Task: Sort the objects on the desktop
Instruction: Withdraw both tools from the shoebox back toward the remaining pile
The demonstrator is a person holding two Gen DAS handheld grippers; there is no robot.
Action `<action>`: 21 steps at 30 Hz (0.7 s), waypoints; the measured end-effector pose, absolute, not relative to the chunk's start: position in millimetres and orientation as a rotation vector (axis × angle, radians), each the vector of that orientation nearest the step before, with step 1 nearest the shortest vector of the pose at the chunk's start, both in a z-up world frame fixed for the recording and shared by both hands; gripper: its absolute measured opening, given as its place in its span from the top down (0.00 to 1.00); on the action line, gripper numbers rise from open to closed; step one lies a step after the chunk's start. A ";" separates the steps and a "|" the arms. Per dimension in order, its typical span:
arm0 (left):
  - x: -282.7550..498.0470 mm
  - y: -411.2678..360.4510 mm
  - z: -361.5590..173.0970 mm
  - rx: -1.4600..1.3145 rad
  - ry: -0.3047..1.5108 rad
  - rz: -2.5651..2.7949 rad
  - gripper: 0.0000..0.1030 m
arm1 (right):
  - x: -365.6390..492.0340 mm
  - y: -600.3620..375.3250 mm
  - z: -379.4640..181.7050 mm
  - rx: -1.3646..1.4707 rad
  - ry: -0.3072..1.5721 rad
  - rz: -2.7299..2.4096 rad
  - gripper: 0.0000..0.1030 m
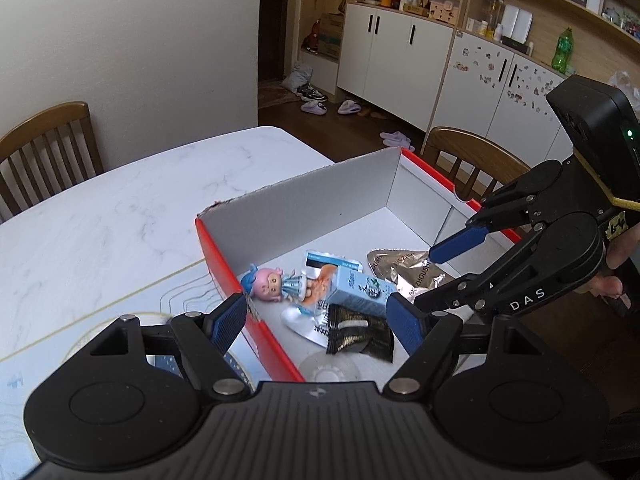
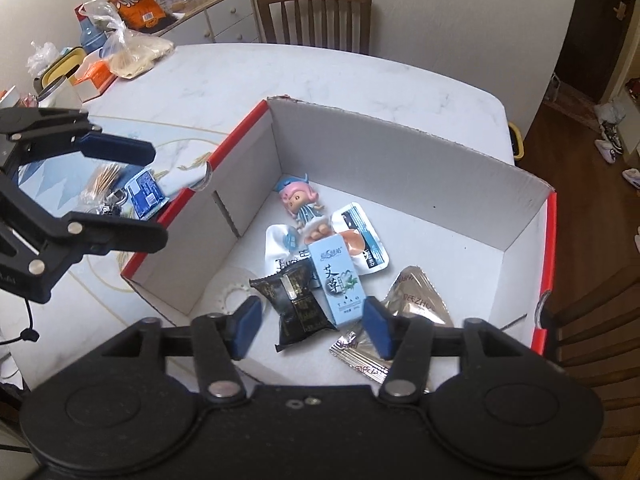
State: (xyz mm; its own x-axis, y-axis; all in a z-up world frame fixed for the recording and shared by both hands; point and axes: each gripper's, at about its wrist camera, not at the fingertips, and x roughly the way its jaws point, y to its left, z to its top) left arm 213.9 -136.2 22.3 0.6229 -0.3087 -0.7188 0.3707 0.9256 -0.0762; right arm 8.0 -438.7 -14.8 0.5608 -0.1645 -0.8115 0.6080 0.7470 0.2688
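A white cardboard box with red outer walls [image 1: 224,256] [image 2: 532,216] stands on the marble table. Inside lie a pink-haired doll [image 1: 274,282] [image 2: 300,200], a light blue carton [image 1: 362,290] [image 2: 340,280], a black packet [image 1: 360,330] [image 2: 298,304], a silver-gold pouch [image 1: 404,266] [image 2: 416,300] and a white-blue pouch [image 2: 360,236]. My left gripper [image 1: 316,322] [image 2: 160,196] hangs open over the box's left wall. My right gripper [image 2: 313,328] [image 1: 436,272] is open above the black packet and the carton, holding nothing.
Beside the box on a patterned mat lie a small blue packet [image 2: 146,194] and a bundle of cotton swabs [image 2: 104,178]. Bags and snack packs [image 2: 124,40] crowd the table's far corner. Wooden chairs [image 1: 48,148] [image 1: 472,160] stand at the table's edges.
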 end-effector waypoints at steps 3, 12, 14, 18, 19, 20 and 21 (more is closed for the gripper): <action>207.1 -133.1 23.4 0.078 0.805 -0.394 0.26 | 8.4 -431.9 -14.0 0.578 0.859 -0.503 0.35; 186.4 -117.9 27.6 0.080 0.780 -0.423 0.19 | 10.3 -412.7 -4.6 0.610 0.818 -0.586 0.24; 182.5 -112.7 28.4 0.081 0.779 -0.435 0.18 | 10.9 -408.1 -1.3 0.621 0.802 -0.604 0.22; 173.4 -101.2 28.4 0.076 0.772 -0.446 0.13 | 15.1 -398.3 4.2 0.629 0.782 -0.630 0.19; 171.4 -97.7 28.2 0.072 0.773 -0.450 0.12 | 16.7 -395.8 5.9 0.630 0.779 -0.635 0.19; 169.7 -94.7 28.3 0.072 0.772 -0.453 0.11 | 18.3 -393.3 7.6 0.631 0.773 -0.641 0.18; 167.9 -91.8 29.0 0.072 0.770 -0.455 0.06 | 20.0 -390.8 9.5 0.633 0.768 -0.646 0.17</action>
